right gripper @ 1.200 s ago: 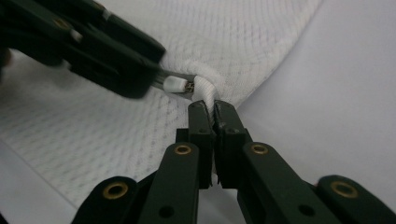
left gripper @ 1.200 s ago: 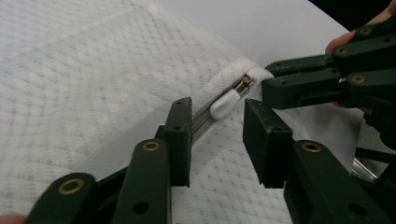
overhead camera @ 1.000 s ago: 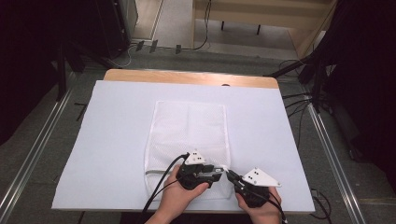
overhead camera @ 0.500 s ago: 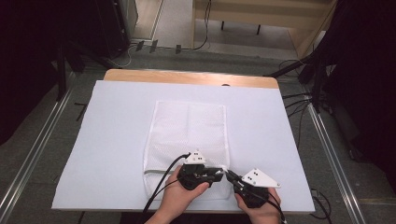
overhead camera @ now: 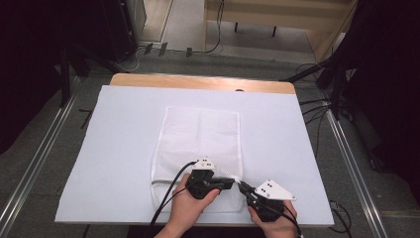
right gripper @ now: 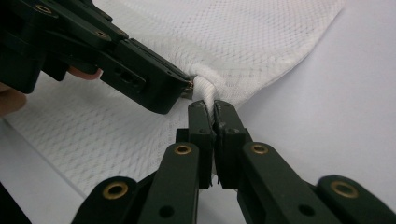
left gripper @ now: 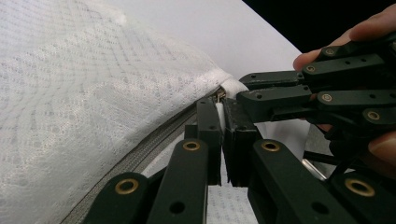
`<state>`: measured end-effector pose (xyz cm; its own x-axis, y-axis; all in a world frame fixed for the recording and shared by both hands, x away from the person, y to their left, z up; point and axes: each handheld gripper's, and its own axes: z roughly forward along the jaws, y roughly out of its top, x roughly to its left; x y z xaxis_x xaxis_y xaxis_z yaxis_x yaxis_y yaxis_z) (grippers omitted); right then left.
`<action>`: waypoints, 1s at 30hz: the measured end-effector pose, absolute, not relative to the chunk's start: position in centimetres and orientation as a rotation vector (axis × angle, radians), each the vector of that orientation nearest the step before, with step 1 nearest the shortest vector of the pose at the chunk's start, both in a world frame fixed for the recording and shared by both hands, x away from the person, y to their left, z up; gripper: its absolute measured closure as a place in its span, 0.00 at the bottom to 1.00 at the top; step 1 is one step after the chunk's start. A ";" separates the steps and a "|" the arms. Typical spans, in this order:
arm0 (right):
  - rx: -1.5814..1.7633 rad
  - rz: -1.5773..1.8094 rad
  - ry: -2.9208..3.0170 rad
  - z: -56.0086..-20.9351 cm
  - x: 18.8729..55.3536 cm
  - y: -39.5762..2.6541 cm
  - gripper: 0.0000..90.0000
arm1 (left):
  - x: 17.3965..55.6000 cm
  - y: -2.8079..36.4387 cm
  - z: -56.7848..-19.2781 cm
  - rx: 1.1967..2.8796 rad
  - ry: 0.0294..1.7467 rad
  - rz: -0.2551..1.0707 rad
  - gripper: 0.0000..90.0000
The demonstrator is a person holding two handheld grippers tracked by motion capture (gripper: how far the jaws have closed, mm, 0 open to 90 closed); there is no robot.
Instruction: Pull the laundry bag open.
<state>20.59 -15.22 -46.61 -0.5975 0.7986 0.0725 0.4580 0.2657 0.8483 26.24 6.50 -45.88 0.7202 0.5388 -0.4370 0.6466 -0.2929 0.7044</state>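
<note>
White mesh bag [overhead camera: 200, 141]: laid flat on a white sheet [overhead camera: 124, 148] over the table [overhead camera: 198, 82], its near end partly covered by the hands.

Grey zipper [left gripper: 154, 144]: seen along the bag's near edge; its far run is hidden by a fold of mesh.

Left gripper [overhead camera: 233, 182]: jaws clenched on something white at the zipper's end; whether the pull tab is held cannot be made out.

Right gripper [overhead camera: 243, 187]: jaws pinched on the bag's bunched near-right corner [right gripper: 205, 91], just beside the left gripper's tips.

Person's forearms: cut off at the bottom edge.
</note>
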 end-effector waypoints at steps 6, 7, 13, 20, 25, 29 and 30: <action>1.188 1.246 2.145 -46.3 20.7 -15.8 0.99 | 26.3 7.7 -45.8 1.987 0.938 -0.111 0.98; 1.192 1.246 2.143 -46.3 20.7 -15.9 0.99 | 26.3 7.7 -45.8 1.987 0.938 -0.111 0.98; 1.195 1.230 2.131 -46.1 20.7 -16.3 0.99 | 26.3 10.1 -46.1 1.969 0.992 -0.093 0.98; 1.208 1.219 2.138 -46.0 20.6 -16.4 0.99 | 26.0 13.6 -46.0 1.956 1.052 -0.069 0.98; 1.212 1.203 2.130 -46.0 20.6 -16.6 0.99 | 25.8 16.9 -46.3 1.931 1.132 -0.020 0.98; 1.233 1.209 2.107 -45.9 20.7 -17.2 0.99 | 25.5 20.4 -46.3 1.882 1.205 0.008 0.98; 1.240 1.213 2.105 -45.9 20.7 -17.3 0.99 | 25.5 21.2 -46.3 1.875 1.218 0.012 0.98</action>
